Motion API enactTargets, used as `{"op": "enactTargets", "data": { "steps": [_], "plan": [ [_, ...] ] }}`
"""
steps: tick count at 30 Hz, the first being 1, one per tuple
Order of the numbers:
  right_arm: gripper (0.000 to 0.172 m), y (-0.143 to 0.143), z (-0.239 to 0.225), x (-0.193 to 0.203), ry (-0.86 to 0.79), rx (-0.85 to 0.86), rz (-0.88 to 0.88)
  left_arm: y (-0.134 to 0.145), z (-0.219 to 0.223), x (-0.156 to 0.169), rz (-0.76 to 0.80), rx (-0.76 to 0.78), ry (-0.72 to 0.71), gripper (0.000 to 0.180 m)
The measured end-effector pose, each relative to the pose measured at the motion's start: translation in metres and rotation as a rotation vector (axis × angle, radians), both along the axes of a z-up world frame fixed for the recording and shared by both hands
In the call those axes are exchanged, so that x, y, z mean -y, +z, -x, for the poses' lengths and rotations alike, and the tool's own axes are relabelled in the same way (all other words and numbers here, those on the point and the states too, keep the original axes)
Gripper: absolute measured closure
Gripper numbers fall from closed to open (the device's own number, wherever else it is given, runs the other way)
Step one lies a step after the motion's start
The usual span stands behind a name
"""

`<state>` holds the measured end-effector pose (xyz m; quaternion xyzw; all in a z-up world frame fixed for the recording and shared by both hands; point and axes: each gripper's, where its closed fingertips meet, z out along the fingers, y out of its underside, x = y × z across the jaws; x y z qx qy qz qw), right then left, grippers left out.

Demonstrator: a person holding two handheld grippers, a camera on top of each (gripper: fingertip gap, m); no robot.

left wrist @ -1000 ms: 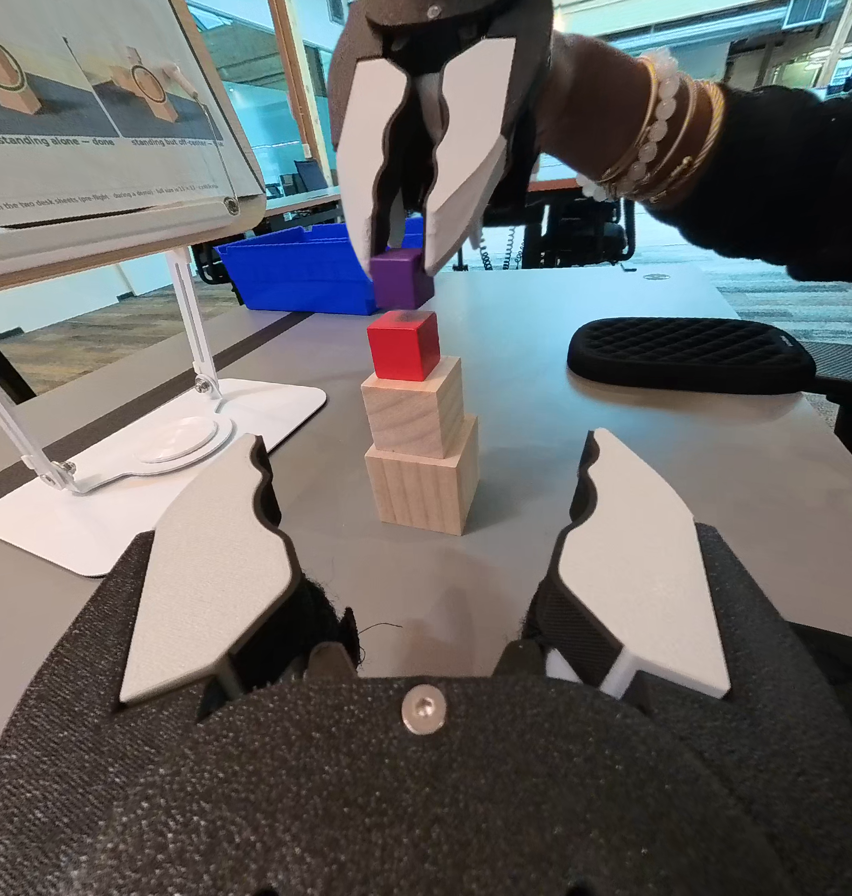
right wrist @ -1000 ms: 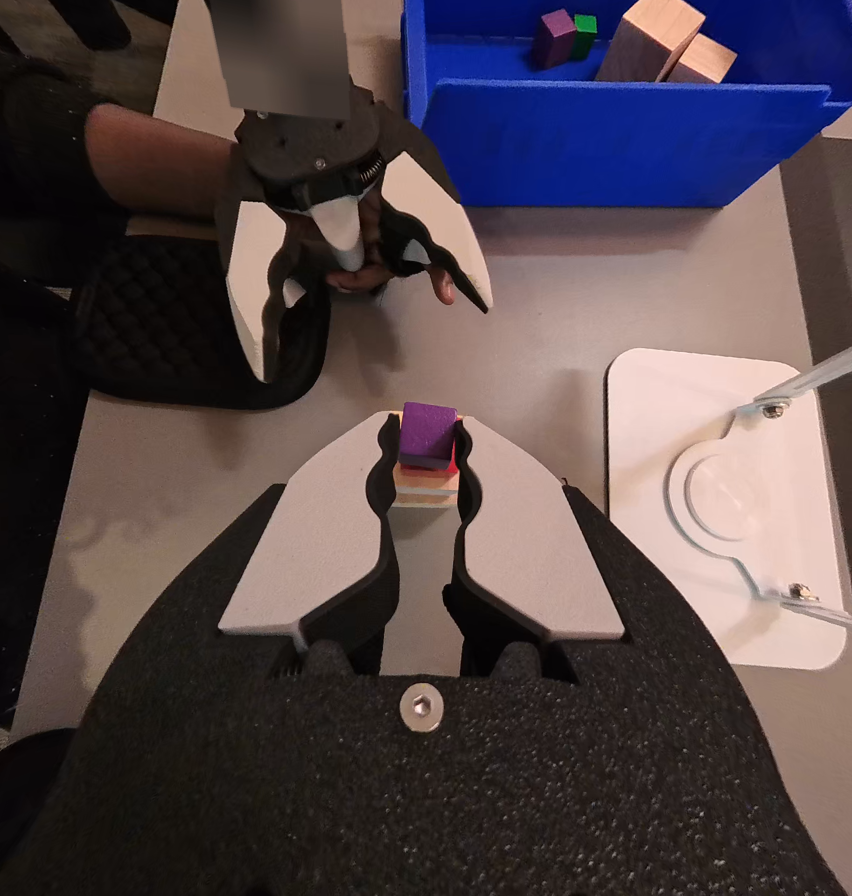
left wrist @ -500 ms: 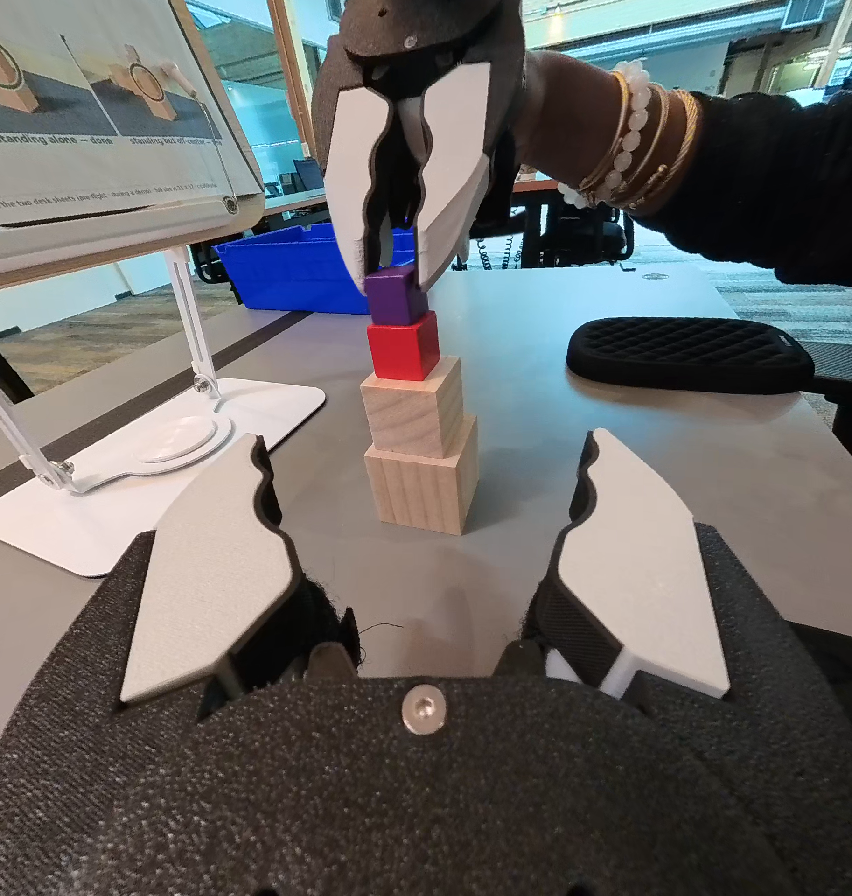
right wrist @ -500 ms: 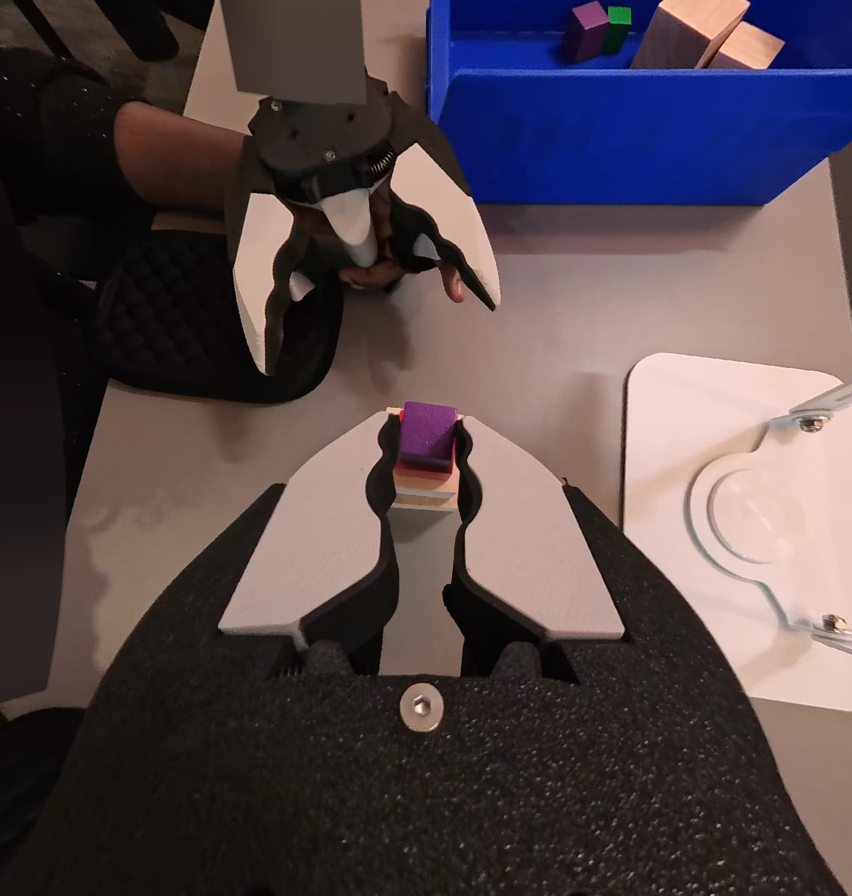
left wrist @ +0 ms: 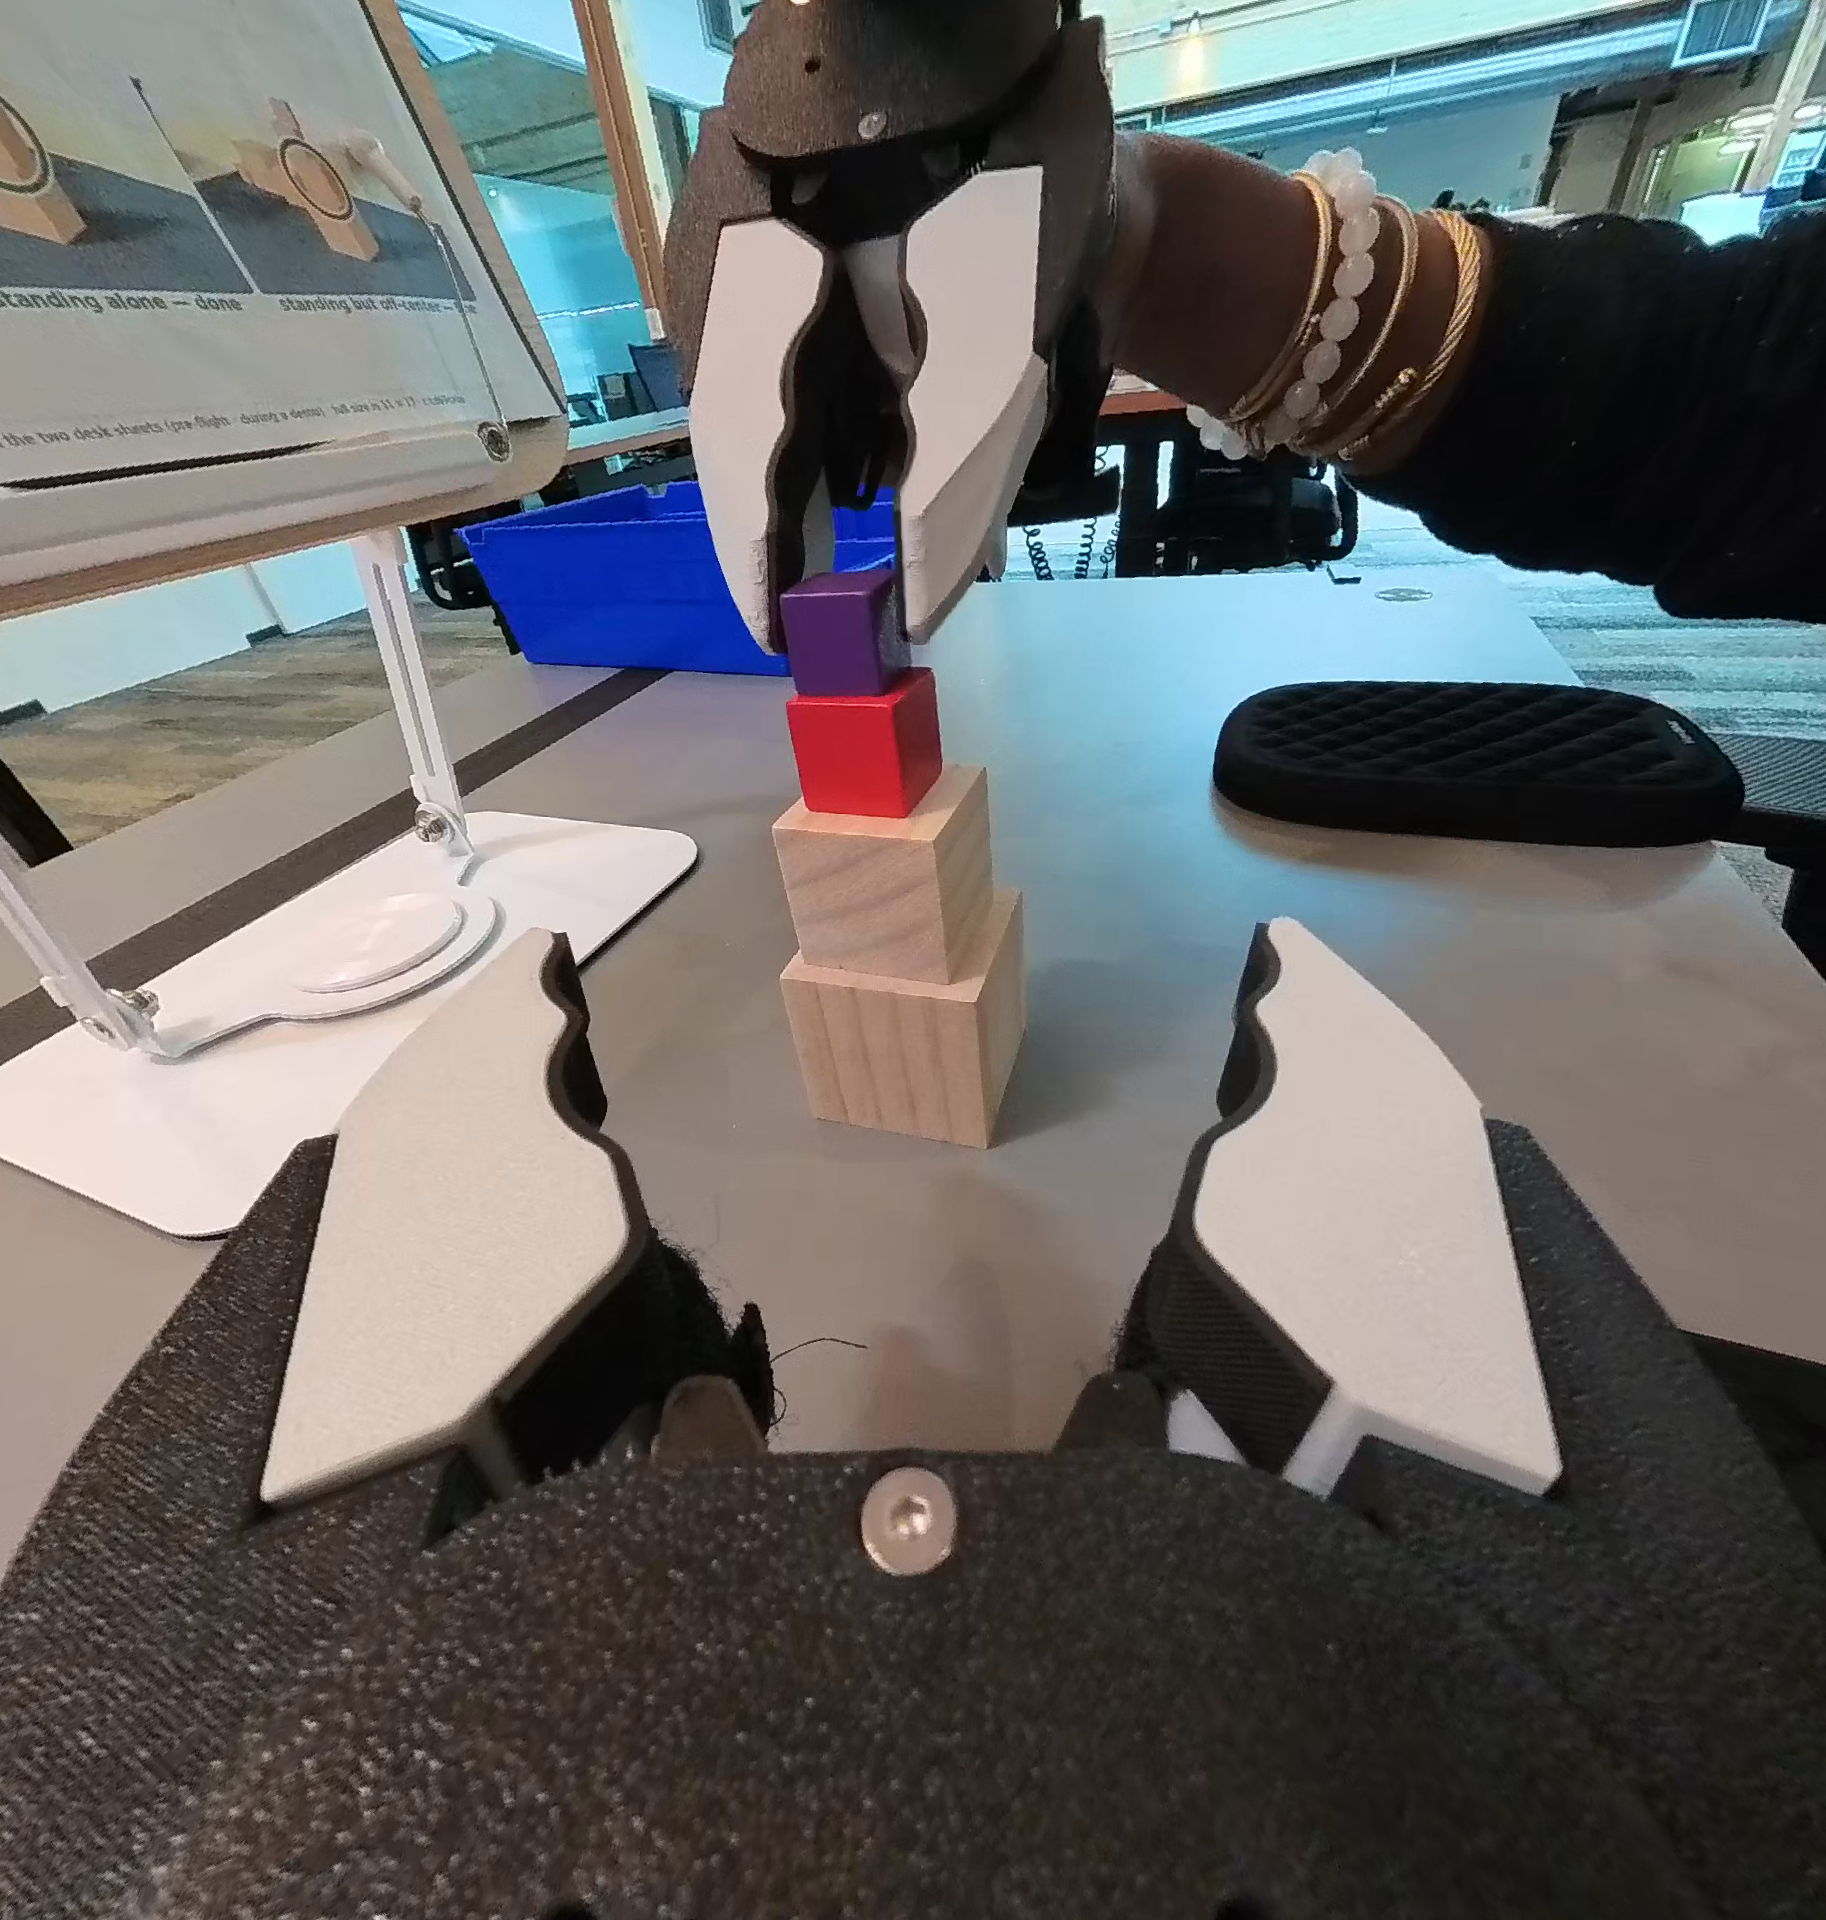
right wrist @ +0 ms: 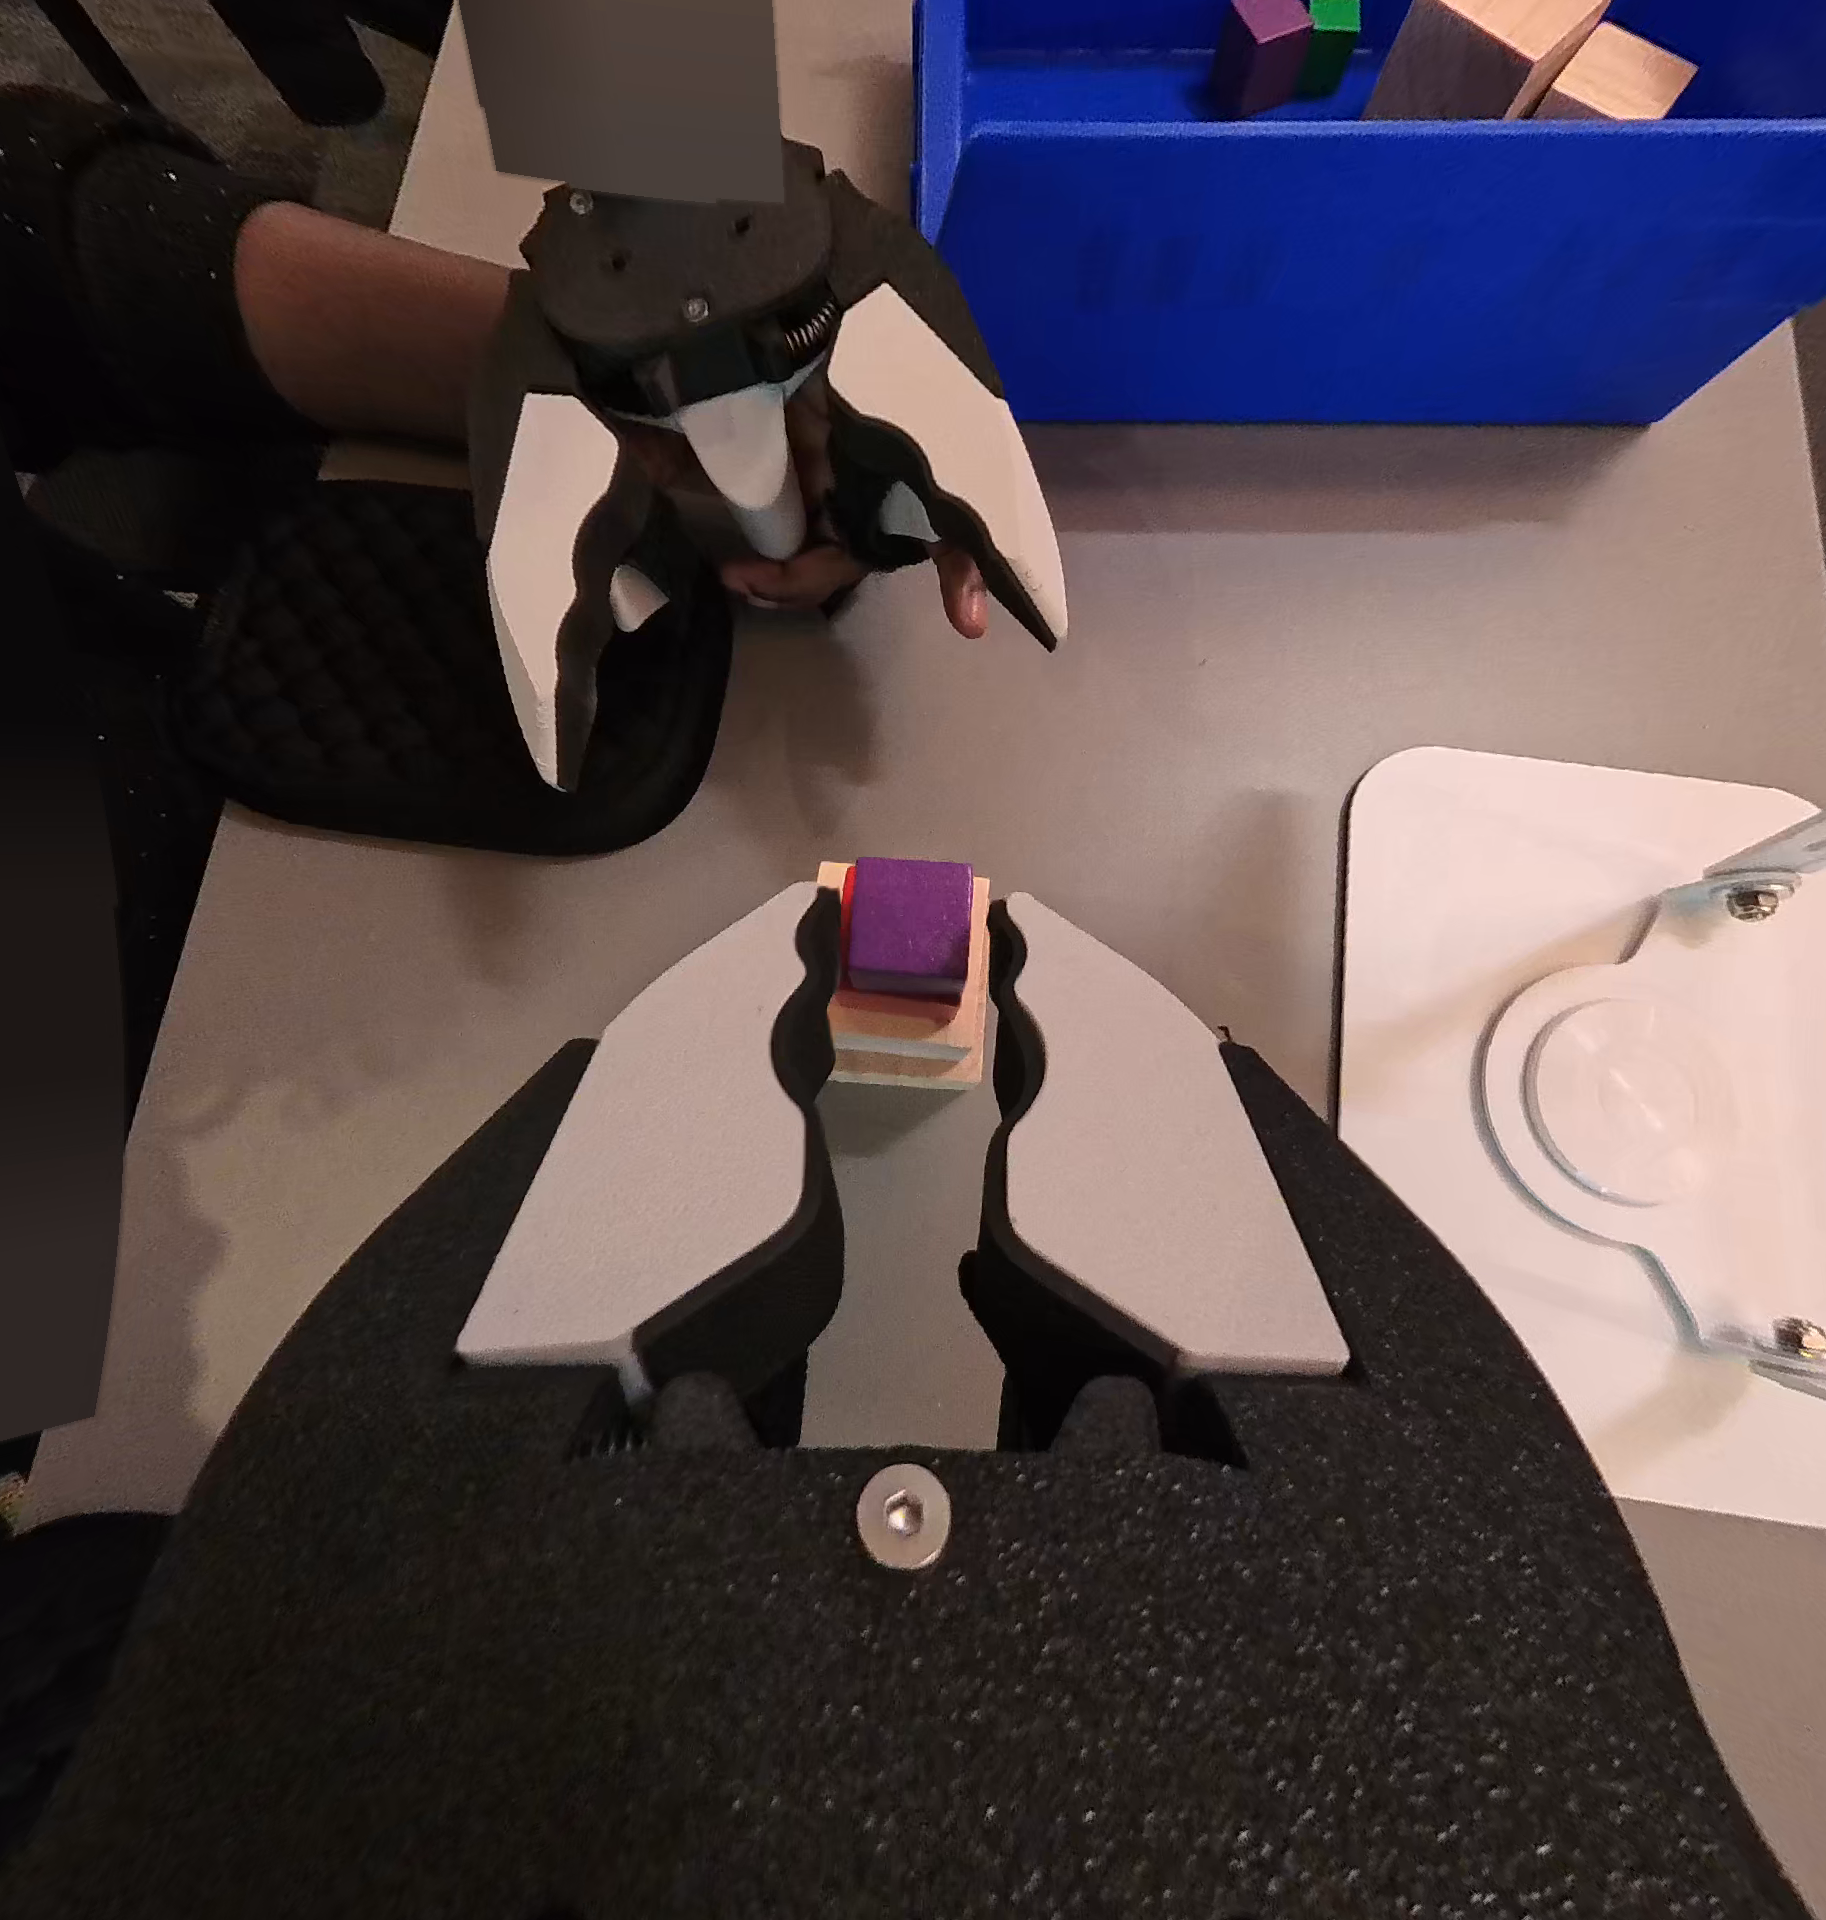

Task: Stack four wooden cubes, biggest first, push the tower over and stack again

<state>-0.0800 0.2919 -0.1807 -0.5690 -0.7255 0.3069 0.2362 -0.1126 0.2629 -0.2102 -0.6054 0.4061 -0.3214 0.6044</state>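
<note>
Bright daylit left view, dimmer right view, wide-angle edge bending, soft shadows, sharp focus

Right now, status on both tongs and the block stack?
Left tongs wide open, empty, short of stack. Right tongs parted around purple cube, pads clear. Purple on red cube, two wooden cubes below.

A grey table (left wrist: 1252, 935) stood in an open office. Behind it, glass partitions with wooden frames (left wrist: 618, 208) let in bluish daylight. Patterned carpet (left wrist: 213, 707) covered the floor on the left, and desks with dark chairs (left wrist: 1221, 499) stood farther back under a bright upper level
</note>
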Motion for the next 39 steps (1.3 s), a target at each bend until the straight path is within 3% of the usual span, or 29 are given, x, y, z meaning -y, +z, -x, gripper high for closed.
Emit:
{"op": "enactTargets", "data": {
  "steps": [12,19,26,29,32,39],
  "plan": [
    [0.150,0.001,0.003,0.003,-0.011,-0.007,0.004,0.000,0.000,0.000,-0.002,-0.001,0.000,0.063],
    [0.122,0.009,0.005,-0.003,-0.076,-0.071,-0.006,0.000,0.000,0.000,-0.002,0.000,0.000,0.063],
    [0.060,0.036,-0.005,-0.011,-0.264,-0.307,-0.056,0.000,0.000,0.000,-0.002,0.002,0.003,0.063],
    [0.043,0.041,-0.019,-0.008,-0.347,-0.423,-0.076,0.000,0.000,0.001,-0.008,-0.003,0.003,0.063],
    [0.033,0.036,-0.036,-0.002,-0.412,-0.490,-0.073,0.000,-0.001,0.002,-0.011,-0.008,0.001,0.063],
    [0.039,0.010,-0.080,0.013,-0.504,-0.570,-0.020,0.001,0.000,0.001,-0.007,0.004,0.010,0.063]
  ]
}}
